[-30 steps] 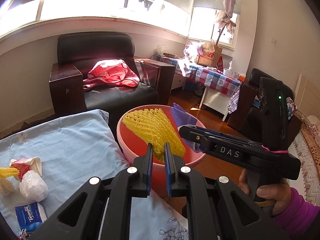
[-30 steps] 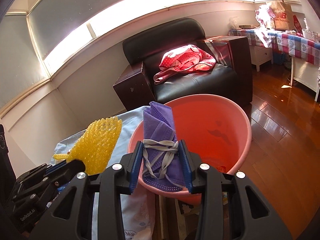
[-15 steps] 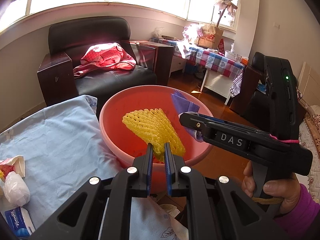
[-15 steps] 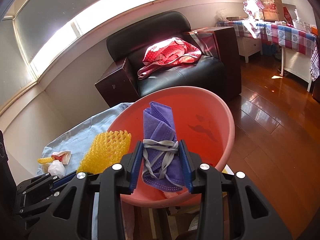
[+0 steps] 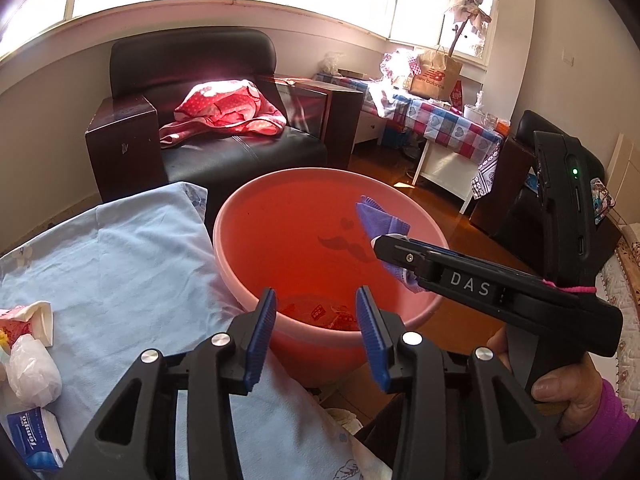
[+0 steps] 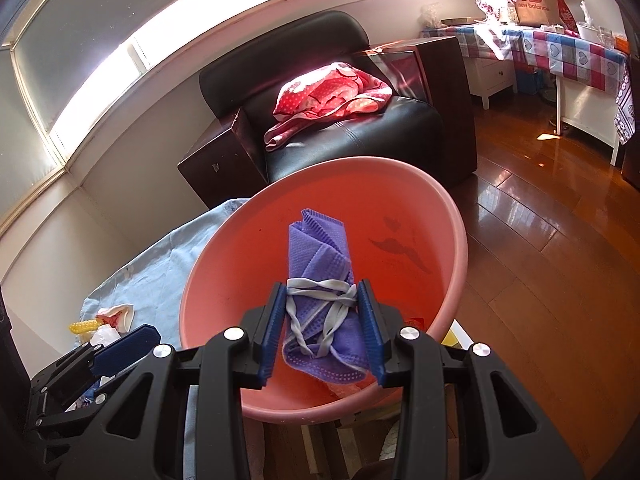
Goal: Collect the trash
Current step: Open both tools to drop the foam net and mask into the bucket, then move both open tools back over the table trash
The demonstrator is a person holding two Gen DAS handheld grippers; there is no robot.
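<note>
A pink plastic basin (image 5: 248,280) (image 6: 452,224) stands at the table's edge with red wrappers (image 5: 332,314) at its bottom. My left gripper (image 5: 316,332) is open and empty just above the basin's near rim. My right gripper (image 6: 322,336) is shut on a folded purple face mask (image 6: 320,264) with white ear loops and holds it over the basin. The mask (image 5: 380,222) also shows in the left wrist view, sticking out past the right gripper's tip. The yellow foam net is out of sight.
A light blue cloth (image 5: 120,264) covers the table. On its left lie a crumpled white bag (image 5: 32,368), a red and white wrapper (image 5: 28,316) and a tissue pack (image 5: 36,444). A black armchair (image 5: 208,120) stands behind, wooden floor (image 6: 540,248) to the right.
My left gripper has opened and the yellow foam net it held is gone from its jaws. Both grippers have moved closer over the basin. The right gripper still holds the mask.
</note>
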